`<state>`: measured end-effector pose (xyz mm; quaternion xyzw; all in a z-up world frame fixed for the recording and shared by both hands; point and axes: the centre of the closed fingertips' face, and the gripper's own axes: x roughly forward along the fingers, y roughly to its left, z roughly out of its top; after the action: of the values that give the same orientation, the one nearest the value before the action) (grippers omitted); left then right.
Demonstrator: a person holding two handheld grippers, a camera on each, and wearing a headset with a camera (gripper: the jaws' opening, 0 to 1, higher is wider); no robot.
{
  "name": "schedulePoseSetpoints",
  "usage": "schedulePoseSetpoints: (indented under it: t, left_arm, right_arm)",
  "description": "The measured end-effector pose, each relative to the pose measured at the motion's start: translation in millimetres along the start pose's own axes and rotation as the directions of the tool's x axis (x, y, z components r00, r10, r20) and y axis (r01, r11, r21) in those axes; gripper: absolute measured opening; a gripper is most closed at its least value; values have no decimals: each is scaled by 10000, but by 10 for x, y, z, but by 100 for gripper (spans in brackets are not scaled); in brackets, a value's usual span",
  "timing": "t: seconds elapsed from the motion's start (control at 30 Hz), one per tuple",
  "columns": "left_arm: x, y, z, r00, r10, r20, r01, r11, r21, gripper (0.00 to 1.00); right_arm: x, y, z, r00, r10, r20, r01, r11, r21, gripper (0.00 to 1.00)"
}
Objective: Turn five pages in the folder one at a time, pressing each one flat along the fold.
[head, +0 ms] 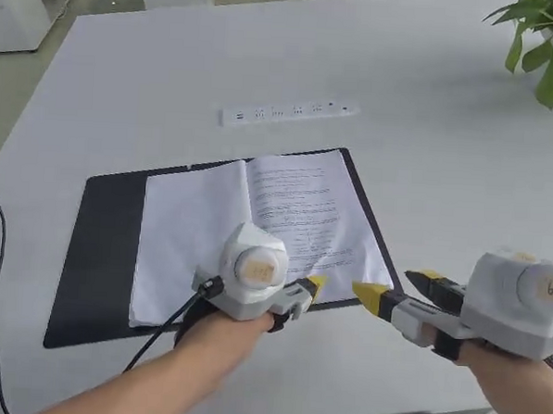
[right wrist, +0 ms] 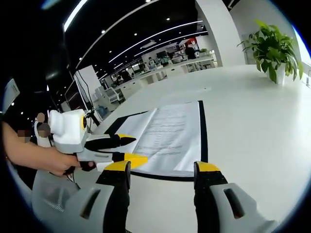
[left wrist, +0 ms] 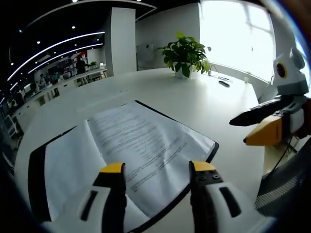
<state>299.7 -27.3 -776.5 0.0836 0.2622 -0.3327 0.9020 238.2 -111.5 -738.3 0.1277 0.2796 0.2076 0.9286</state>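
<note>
Folder [head: 98, 253] lies open on the table [head: 445, 179]; with left gripper [left wrist: 158, 167] and right gripper [right wrist: 163, 167] both empty and jaws parted near its right corner, pinch only the top printed page [head: 304, 208] at its outer edge.

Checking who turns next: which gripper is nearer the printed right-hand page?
Left. The left gripper is over the near edge of the printed page; the right gripper is beside the near right corner of the folder, over the table.

We see our left tool [left wrist: 158, 170], its yellow-tipped jaws apart, over the near edge of the open black folder of printed white pages [left wrist: 141, 141] on the white desk [left wrist: 204, 97]. The right tool [left wrist: 241, 131] hovers alongside.
</note>
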Motion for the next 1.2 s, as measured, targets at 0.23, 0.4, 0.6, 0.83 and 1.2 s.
schedulePoseSetpoints:
  t: [0.23,0.4,0.6,0.83,1.2]
  left_arm:
    - [230,-22,-63,9998,62,-164,-58,9998,194,48]
    - [298,-25,-143,9993,148,-340,-140,9996,258,46]
    - [331,-20,-157,9989,422,-224,-410,9977,540,43]
    - [336,-2,-160,9987,515,-64,-508,9957,778,29]
    - [336,3,-169,9993,341,143,-352,9952,909,28]
  right_arm:
    - [68,-88,0,10000,0,-45,1,9998,191,50]
    - [108,-130,3,10000,-20,-27,21,9996,287,49]
    - [184,-164,-21,10000,33,-85,-29,9992,406,48]
    - [225,-174,-41,9999,93,-130,-87,9990,434,47]
    - [259,-177,-23,9999,133,-16,-131,9978,654,47]
